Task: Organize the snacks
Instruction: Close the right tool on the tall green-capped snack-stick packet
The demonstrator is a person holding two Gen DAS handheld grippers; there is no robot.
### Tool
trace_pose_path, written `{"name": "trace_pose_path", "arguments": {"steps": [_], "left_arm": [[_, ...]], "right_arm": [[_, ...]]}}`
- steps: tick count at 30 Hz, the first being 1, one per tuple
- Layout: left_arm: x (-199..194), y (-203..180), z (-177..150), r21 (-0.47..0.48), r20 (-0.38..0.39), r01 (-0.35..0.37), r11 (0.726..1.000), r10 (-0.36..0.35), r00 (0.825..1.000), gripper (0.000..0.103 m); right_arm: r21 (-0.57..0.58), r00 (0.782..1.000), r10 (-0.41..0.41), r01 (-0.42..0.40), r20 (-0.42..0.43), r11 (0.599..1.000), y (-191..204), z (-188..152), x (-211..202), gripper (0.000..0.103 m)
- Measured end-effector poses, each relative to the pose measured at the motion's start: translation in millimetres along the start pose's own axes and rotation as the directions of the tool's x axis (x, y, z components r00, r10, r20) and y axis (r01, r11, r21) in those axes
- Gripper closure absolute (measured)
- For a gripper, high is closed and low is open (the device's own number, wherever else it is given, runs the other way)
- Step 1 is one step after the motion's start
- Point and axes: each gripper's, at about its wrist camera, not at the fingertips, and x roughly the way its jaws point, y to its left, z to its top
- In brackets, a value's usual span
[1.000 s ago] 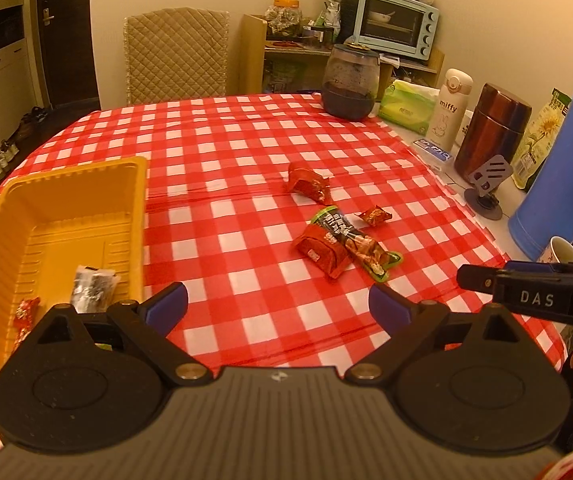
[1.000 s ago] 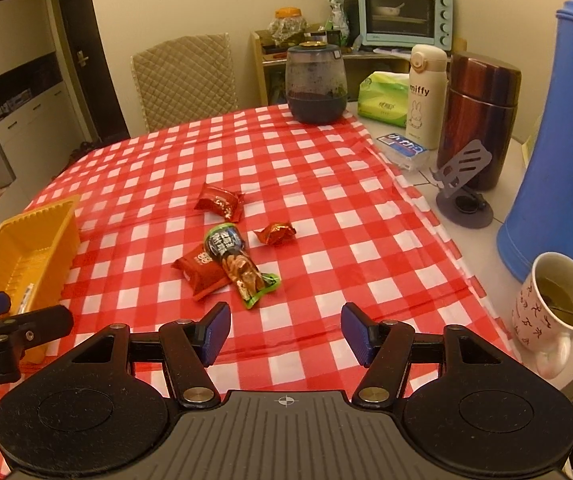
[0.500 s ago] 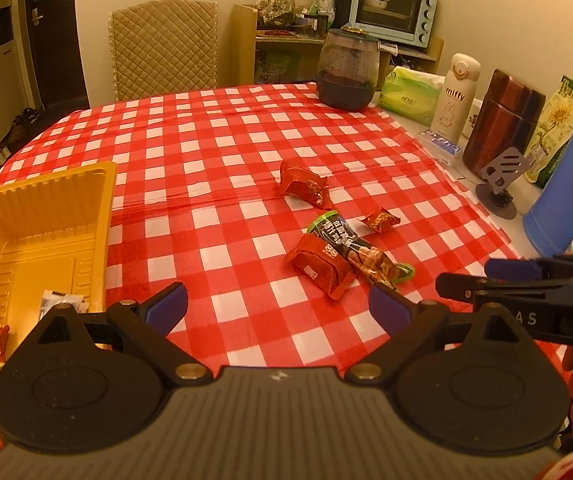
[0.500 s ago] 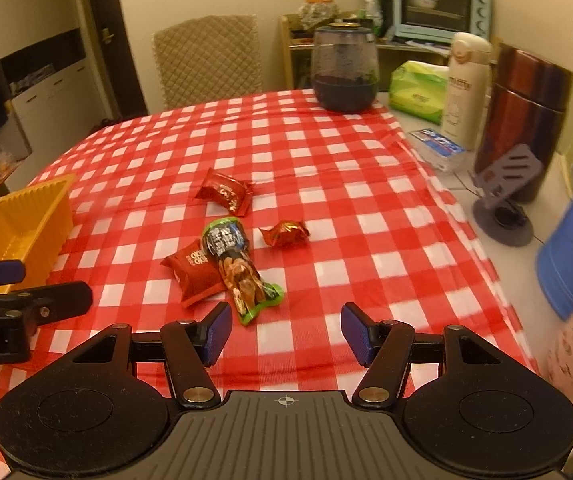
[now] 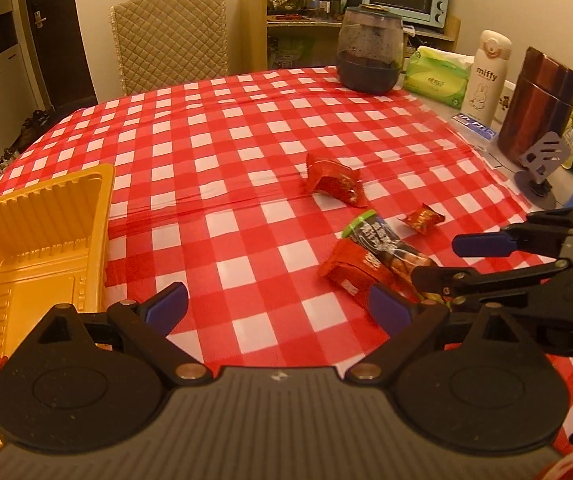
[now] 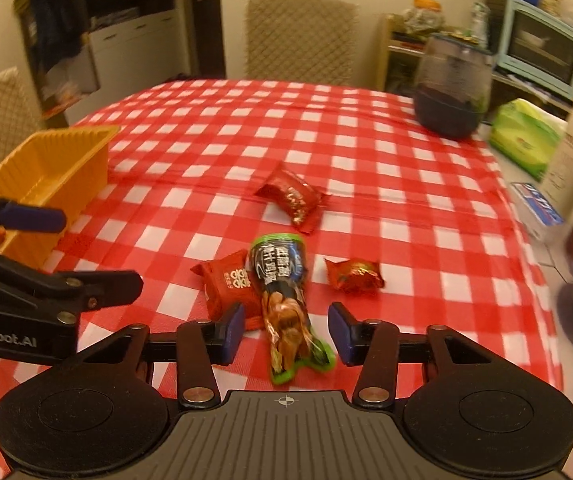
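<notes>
Right gripper (image 6: 284,334), lower than second ago, jaws just narrowed, straddles green-ended snack stick (image 6: 284,308) without visibly pinching, though blur clouds contact. Stick overlaps red packet (image 6: 228,286), right of yellow tray (image 6: 52,164). Left gripper (image 5: 278,306) wide, empty. Grab looks imminent.

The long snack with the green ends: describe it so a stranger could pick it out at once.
On the red-and-white checked tablecloth, four wrappers lie in a loose group right of the yellow tray. The long snack is at the near side, between the open fingers of the right gripper, overlapping a flat red packet. It alone is long and narrow, dark with green ends; the others are short and red.
</notes>
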Motion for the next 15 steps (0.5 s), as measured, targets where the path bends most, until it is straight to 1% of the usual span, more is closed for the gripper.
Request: {"name": "trace_pose_path", "arguments": {"steps": [8,10,11,15], "left_arm": [[6.2,3.5,2.3,-0.007,0.003,0.002,1.000,-0.002,1.000,0.007],[7.7,3.3,2.0,-0.010,0.000,0.004,1.000,-0.004,1.000,0.007],[8.3,2.3,1.8,-0.008,-0.002,0.004,1.000,-0.004,1.000,0.007],[11.0,-2.3,1.1,-0.007,-0.006,0.013,1.000,-0.013,1.000,0.007]], "right_arm": [[-0.016,0.999,-0.005,0.004,-0.044,1.000,-4.4,5.7,29.6,0.066],[-0.016,0.999,0.002,-0.003,-0.053,1.000,-4.3,5.1,33.0,0.068],[-0.014,0.998,0.006,-0.007,-0.057,1.000,-4.4,5.0,34.1,0.071],[0.014,0.998,0.010,-0.009,-0.066,1.000,-7.4,4.2,32.4,0.073]]}}
